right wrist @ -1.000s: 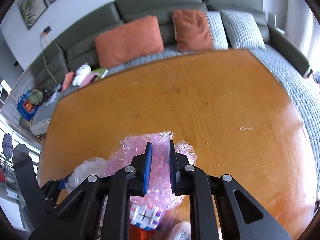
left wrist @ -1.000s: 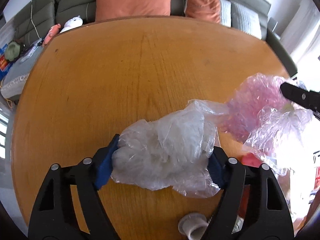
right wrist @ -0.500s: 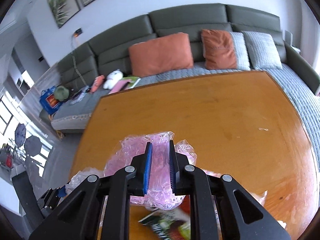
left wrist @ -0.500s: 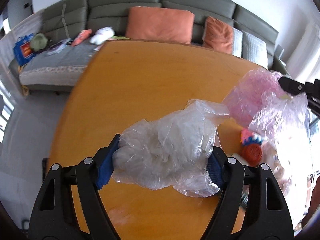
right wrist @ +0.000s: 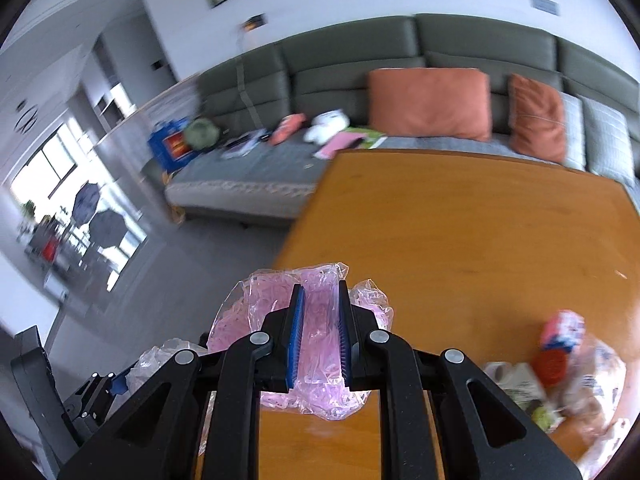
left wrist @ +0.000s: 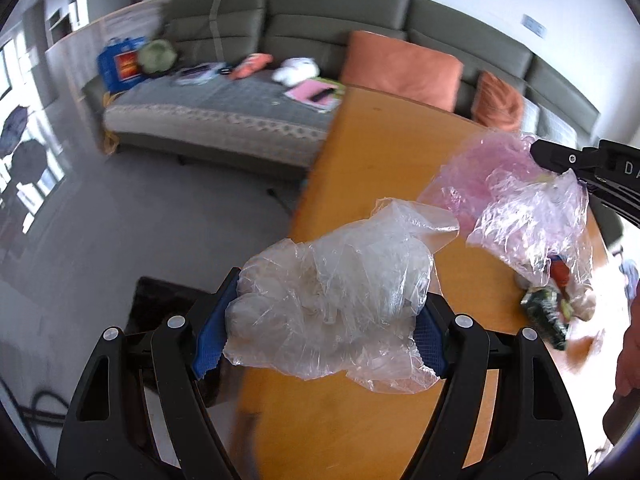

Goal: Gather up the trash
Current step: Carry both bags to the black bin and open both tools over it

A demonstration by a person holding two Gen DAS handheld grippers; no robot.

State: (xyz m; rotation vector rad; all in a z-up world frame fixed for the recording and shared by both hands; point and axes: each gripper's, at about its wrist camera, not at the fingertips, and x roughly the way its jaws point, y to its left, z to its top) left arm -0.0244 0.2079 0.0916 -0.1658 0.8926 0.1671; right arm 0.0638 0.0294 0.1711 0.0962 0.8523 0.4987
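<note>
My left gripper (left wrist: 320,320) is closed around a crumpled clear plastic bag (left wrist: 332,300), which fills the lower middle of the left view, above the edge of the wooden table (left wrist: 384,152). My right gripper (right wrist: 319,332) pinches a pink plastic bag (right wrist: 316,344) tightly at lower centre. More trash (right wrist: 560,376) lies at lower right on the table.

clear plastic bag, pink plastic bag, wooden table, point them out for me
clear plastic bag (left wrist: 332,292), left wrist view, middle of the crumpled bundle
pink plastic bag (right wrist: 320,340), right wrist view, strip between the blue pads
wooden table (right wrist: 460,220), right wrist view, bare top
</note>
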